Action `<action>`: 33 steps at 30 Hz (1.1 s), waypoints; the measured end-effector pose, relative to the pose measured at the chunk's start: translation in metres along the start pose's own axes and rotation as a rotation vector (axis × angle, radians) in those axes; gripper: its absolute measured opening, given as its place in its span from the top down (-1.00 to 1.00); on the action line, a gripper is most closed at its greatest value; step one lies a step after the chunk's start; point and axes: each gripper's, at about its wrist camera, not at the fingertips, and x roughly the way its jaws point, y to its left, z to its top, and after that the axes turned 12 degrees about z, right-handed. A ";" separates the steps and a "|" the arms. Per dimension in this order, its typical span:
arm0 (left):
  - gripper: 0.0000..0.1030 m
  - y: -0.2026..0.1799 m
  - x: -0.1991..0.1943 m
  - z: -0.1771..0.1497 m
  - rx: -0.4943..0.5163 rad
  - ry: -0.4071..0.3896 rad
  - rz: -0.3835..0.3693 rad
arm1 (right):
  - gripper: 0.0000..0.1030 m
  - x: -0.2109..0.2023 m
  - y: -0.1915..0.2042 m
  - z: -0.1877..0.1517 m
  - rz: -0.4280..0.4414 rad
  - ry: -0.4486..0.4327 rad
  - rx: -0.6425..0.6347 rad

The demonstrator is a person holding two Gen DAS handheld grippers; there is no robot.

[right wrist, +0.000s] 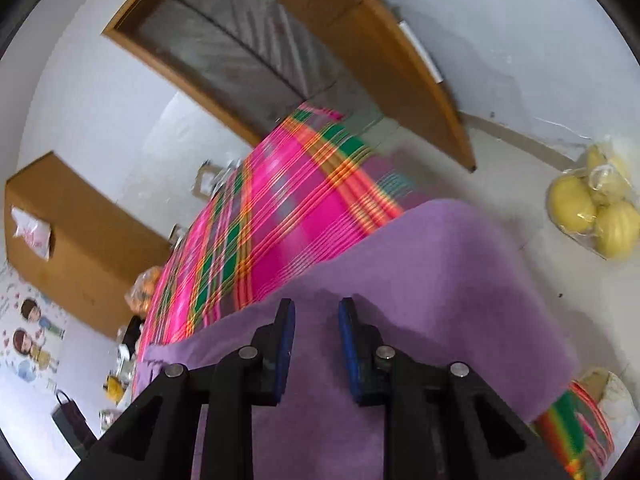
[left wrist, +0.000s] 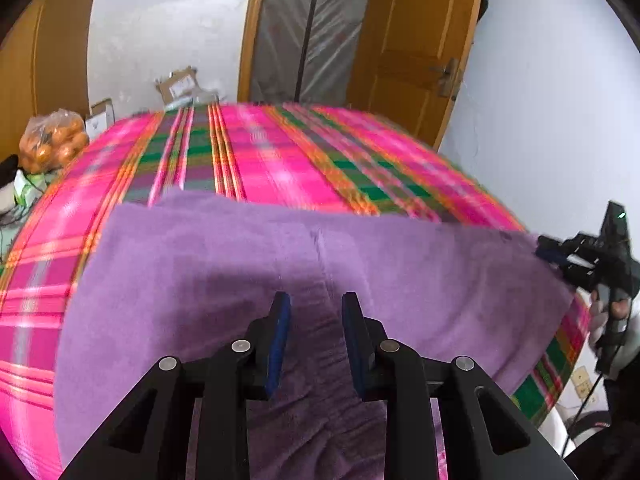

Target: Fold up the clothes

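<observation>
A purple fleece cloth [left wrist: 240, 260] lies spread across the near part of a bed with a pink plaid cover [left wrist: 272, 152]. My left gripper [left wrist: 316, 300] hovers low over the cloth's middle, where a raised crease runs. Its blue pads stand apart and nothing is pinched between them. At the far right my right gripper [left wrist: 546, 250] reaches the cloth's right corner, held by a person's hand [left wrist: 616, 312]. In the right wrist view that gripper [right wrist: 316, 306] is open above the purple cloth [right wrist: 440, 272], which hangs over the edge of the bed [right wrist: 280, 208].
A bag of oranges [left wrist: 52, 142] and cardboard boxes [left wrist: 180, 84] sit beyond the bed's far left. A wooden door [left wrist: 416, 40] stands behind the bed. A bag of yellow fruit [right wrist: 596, 208] lies on the floor to the right. A wooden cabinet [right wrist: 72, 232] is at the left.
</observation>
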 end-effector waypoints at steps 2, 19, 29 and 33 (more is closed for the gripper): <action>0.46 -0.003 0.002 -0.001 0.010 0.005 0.011 | 0.54 0.000 0.001 0.002 -0.008 -0.002 -0.002; 0.40 -0.012 0.010 0.005 0.052 0.004 0.064 | 0.51 0.016 -0.002 0.034 -0.094 -0.024 -0.007; 0.40 -0.007 -0.002 0.008 0.012 -0.025 0.021 | 0.51 0.016 0.015 0.005 -0.009 0.049 -0.090; 0.40 -0.012 0.003 0.004 0.031 -0.004 0.008 | 0.59 0.001 -0.006 0.006 -0.021 0.002 -0.008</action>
